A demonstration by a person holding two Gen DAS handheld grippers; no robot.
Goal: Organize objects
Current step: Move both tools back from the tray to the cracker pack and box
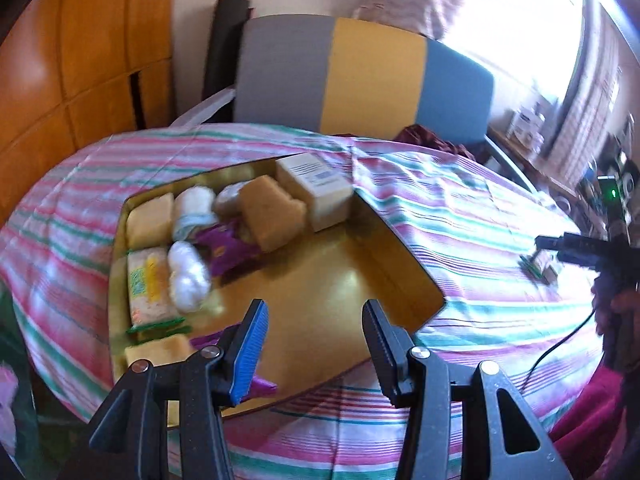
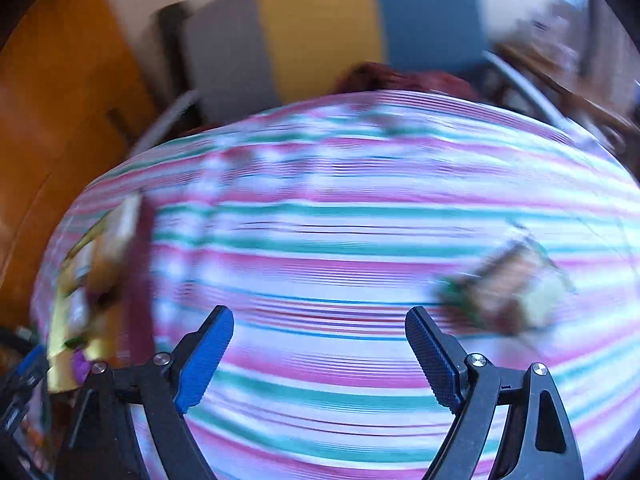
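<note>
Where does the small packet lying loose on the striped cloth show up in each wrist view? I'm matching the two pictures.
Left wrist view: the small packet lies at the far right, on the striped cloth, beside the right gripper.
Right wrist view: it is blurred, right of centre, beyond the right-hand finger.
Shared landmark: the grey, yellow and blue panel behind the bed.

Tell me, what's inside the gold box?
Inside the gold box: a white carton, sponges, white bundles and a purple wrapper. What lies underneath them is hidden.
</note>
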